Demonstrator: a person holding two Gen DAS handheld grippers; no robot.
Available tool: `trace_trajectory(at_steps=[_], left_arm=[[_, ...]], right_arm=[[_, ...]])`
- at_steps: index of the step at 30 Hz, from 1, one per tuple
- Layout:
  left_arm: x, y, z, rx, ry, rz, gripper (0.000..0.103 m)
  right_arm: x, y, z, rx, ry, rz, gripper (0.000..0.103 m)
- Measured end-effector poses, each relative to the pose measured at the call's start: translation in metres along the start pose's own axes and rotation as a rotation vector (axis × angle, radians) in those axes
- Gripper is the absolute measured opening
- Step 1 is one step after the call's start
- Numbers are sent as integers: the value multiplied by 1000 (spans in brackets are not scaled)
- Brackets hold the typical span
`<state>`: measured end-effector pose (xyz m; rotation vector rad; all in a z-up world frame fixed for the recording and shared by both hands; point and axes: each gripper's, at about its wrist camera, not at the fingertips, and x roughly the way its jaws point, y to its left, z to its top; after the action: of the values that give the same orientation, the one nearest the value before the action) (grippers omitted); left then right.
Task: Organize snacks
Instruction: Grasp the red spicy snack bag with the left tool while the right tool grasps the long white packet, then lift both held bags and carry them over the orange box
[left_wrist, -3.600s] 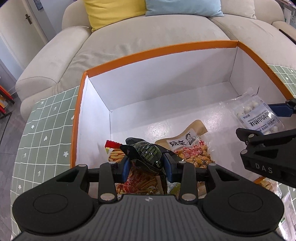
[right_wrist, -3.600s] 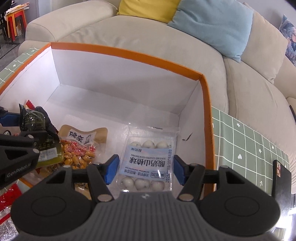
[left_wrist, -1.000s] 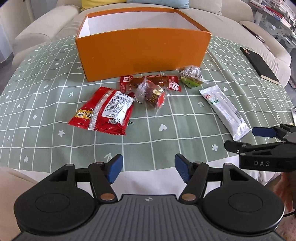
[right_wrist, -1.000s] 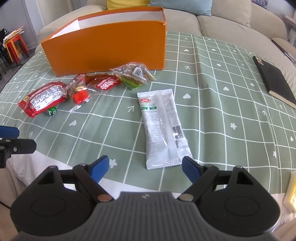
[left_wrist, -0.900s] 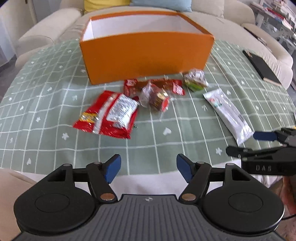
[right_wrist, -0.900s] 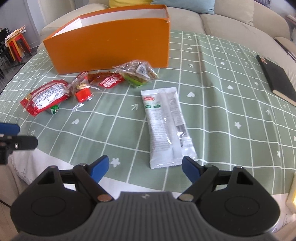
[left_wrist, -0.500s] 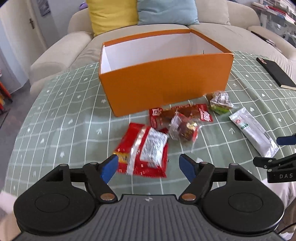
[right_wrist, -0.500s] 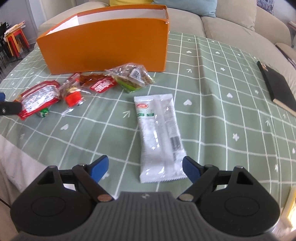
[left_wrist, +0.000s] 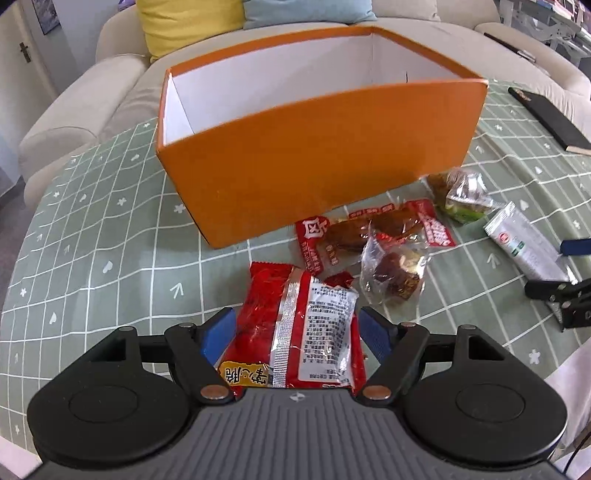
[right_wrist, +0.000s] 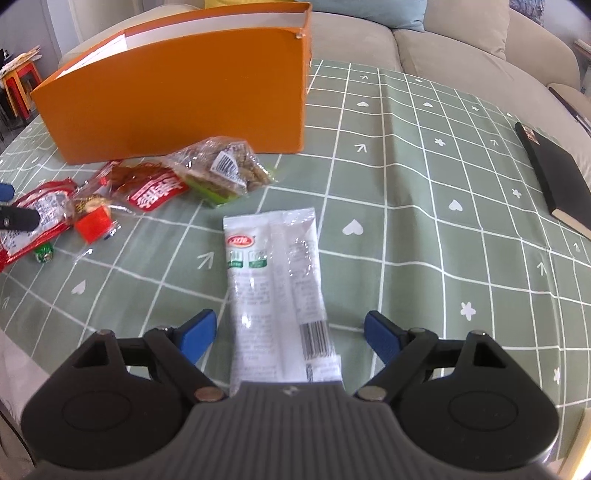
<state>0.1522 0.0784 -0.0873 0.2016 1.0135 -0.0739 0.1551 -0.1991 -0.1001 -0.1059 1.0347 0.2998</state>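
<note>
The left gripper (left_wrist: 297, 332), jaws just widened, straddles a red snack packet (left_wrist: 299, 332) lying on the green tablecloth (left_wrist: 110, 258) (pads not pressing). The right gripper (right_wrist: 286, 338) hangs spread over a white packet (right_wrist: 275, 291) before the orange box (right_wrist: 177, 96).

A home living room: beige sofa (left_wrist: 122, 85), cushions (left_wrist: 192, 22), tableclothed table (left_wrist: 92, 240).

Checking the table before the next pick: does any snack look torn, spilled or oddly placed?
Nothing spilled or visibly torn. Five packets lie loose before the orange box; only a tiny green candy sits half-tucked beside the red packet.
</note>
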Motion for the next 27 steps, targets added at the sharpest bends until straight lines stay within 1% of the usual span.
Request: trace_trajectory(at_steps=[2,4,7,10,13,15,17,19,21,27], left_arm=[[5,-1,-1,6,3,14,90],[7,-3,-1,18,-2,21,94],[11,-5,-1,35,-5,34,96],[13,-4,-2,43,-8,38,97],[15,-3,-3,42,-11,39,97],[16,-3,-3,41,-11,40,97],[16,-3,-3,42,-11,40,97],[15,-3,-3,33,-13,34,91],[14,-2,-2,16,-17,27,88],[9,2,-4,-39,-42,19,83]], right_arm=[[1,-1,1,0,-11,3,85],[2,-2,2,-2,-21,7,85],[3,1,2,-20,-30,-2,85],[1,3,-1,-30,-42,-3,83],[-2,4,-4,-39,-57,2,74],[-4,6,-5,-44,-66,4,66],[-6,9,-6,-51,-75,6,60],[-7,13,-9,-54,-88,2,55],[-8,16,-11,-64,-97,6,52],[-13,18,-15,-65,-97,17,49]])
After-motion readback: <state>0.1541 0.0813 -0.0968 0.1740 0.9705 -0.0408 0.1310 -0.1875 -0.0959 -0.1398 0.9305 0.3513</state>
